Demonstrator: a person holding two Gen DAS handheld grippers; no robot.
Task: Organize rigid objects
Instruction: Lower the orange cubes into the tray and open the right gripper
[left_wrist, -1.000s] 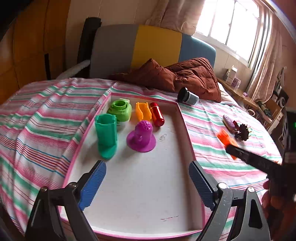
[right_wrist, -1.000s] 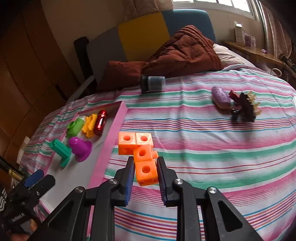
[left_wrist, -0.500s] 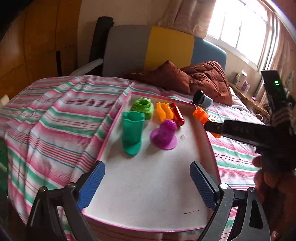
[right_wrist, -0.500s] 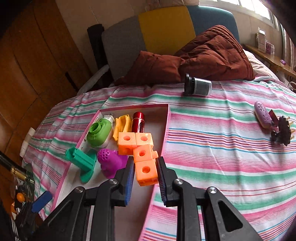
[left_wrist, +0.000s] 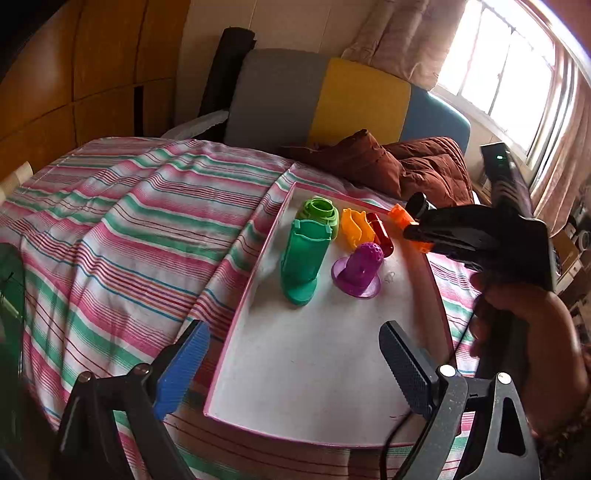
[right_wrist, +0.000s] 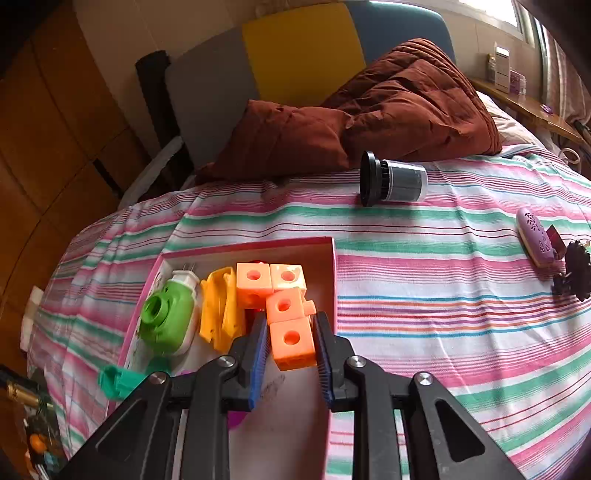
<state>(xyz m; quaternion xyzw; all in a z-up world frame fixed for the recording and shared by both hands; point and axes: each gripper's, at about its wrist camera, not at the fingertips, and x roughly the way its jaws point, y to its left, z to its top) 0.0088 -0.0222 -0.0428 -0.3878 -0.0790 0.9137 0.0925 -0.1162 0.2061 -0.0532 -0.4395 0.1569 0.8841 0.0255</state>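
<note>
Four joined orange blocks (right_wrist: 284, 306) hanging over the tray (right_wrist: 325, 266) at lower centre, pinched in the right gripper (right_wrist: 291, 343), left gripper (left_wrist: 291, 369) gaping empty; probably needing lowering, then releasing.

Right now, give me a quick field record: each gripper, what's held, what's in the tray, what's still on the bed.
right gripper: shut on orange block cluster, over tray
left gripper: open, empty
in tray: green holder, purple perforated piece, yellow piece, red cylinder
on bed: black-capped jar, purple case
</note>
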